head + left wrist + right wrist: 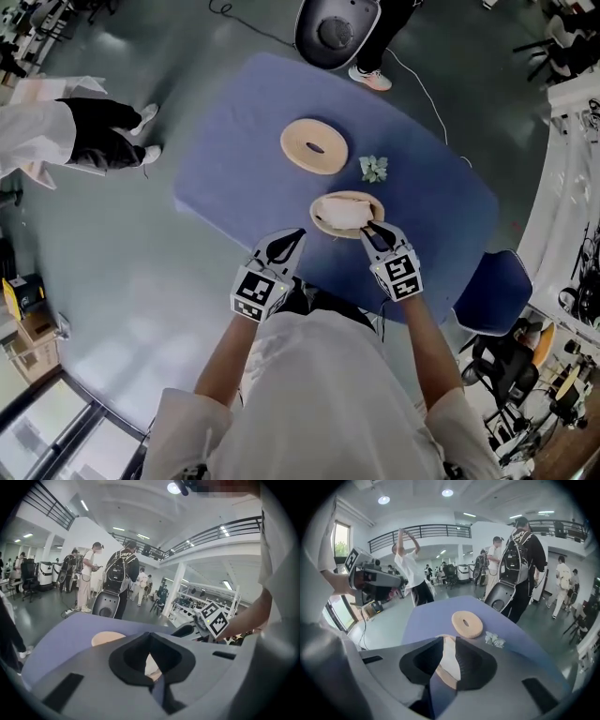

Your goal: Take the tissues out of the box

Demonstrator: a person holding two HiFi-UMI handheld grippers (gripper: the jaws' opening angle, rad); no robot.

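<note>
A round wooden box base [322, 225] sits on the blue table [234, 112] with a stack of white tissues [342, 212] in it. Its round lid [314, 145] with an oval slot lies apart, farther back; the lid [467, 624] also shows in the right gripper view. A crumpled tissue [373, 168] lies to the right of the lid. My right gripper [371, 228] is at the stack's near right edge, jaws narrowly apart with white tissue [449, 657] filling the gap. My left gripper [296, 234] hovers just left of the box, tips together, holding nothing.
A blue chair [492, 291] stands at the table's near right corner. A dark rounded machine [336, 33] and a person's legs are at the far end. Another person [75, 131] is on the floor side at the left. Cables run across the floor.
</note>
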